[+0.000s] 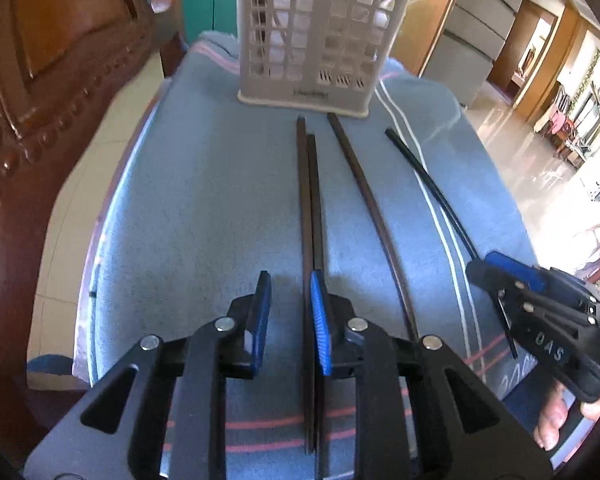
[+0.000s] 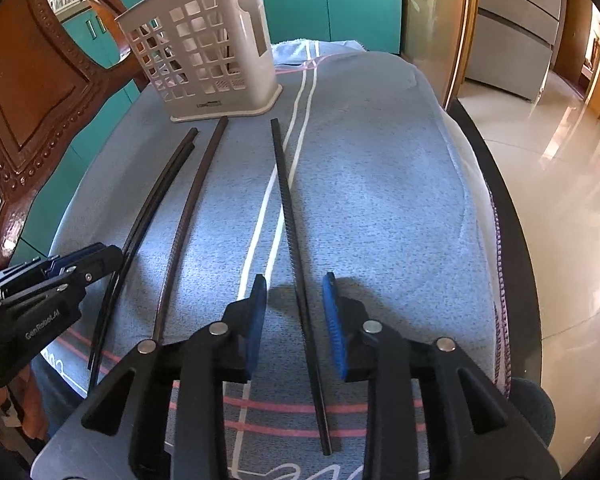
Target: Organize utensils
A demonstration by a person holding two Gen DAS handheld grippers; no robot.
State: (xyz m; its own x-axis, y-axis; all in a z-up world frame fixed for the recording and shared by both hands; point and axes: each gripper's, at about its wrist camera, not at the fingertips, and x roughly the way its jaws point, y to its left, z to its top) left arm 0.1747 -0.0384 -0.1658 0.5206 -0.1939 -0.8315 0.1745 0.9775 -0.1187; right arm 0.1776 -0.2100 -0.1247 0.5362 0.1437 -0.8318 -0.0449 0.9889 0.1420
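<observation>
Left wrist view: your left gripper [image 1: 290, 298] stands released, its blue pads apart over a pair of dark brown wooden chopsticks [image 1: 311, 208] lying side by side on the blue-grey striped towel [image 1: 204, 200]. The pair runs between the pads; pad contact on the right side cannot be confirmed. Far ends of the pair stop just short of the white perforated plastic utensil holder [image 1: 320, 40], which stands upright at the towel's far end. A third dark brown chopstick [image 1: 364, 184] lies to the right of the pair, its far end near the holder's base.

Your right gripper [image 2: 294, 308] is also released. A black chopstick [image 2: 290, 216] lies between its pads, untouched, pointing toward the holder.
</observation>
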